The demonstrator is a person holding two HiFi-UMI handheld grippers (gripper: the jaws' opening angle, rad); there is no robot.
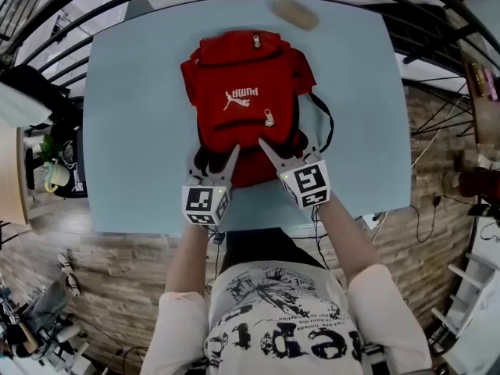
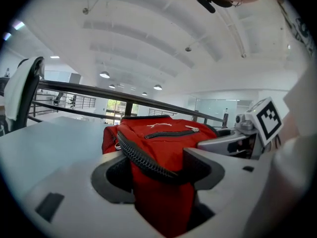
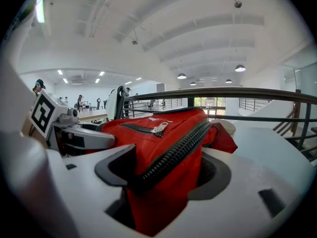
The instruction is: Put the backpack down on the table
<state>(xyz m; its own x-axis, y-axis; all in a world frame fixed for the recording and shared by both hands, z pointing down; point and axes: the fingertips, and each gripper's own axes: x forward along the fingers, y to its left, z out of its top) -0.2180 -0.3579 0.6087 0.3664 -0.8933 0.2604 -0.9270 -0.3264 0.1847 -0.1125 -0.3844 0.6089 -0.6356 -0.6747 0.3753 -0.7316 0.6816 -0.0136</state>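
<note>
Lying flat on the pale blue tabletop (image 1: 133,131), the red backpack (image 1: 246,92) sits about midway between the left and right edges and closer to the far edge than to the near one. Its front panel faces up, showing a white logo (image 1: 242,97) and a metal zipper pull (image 1: 269,118). A black strap (image 1: 325,123) loops out onto the tabletop on the side toward the right edge.

Both tools meet the backpack at its near end. The left hand-held gripper (image 1: 215,156) has its jaws spread wide, with a fold of red fabric and a black zipper line standing between them. The left gripper view shows a dark gap beside the fabric on one side. On the other side the zipper may just brush the pad, though the view is too close to be sure. The right hand-held gripper (image 1: 287,148) is also spread wide around the same end of the backpack, and its own view shows the zipper running slantwise across the gap without being pinched. The two tools sit near each other, angled inward toward the backpack.

A small tan oval object (image 1: 295,12) lies by the far edge, apart from the backpack. A black railing (image 1: 117,6) curves beyond the tabletop.
</note>
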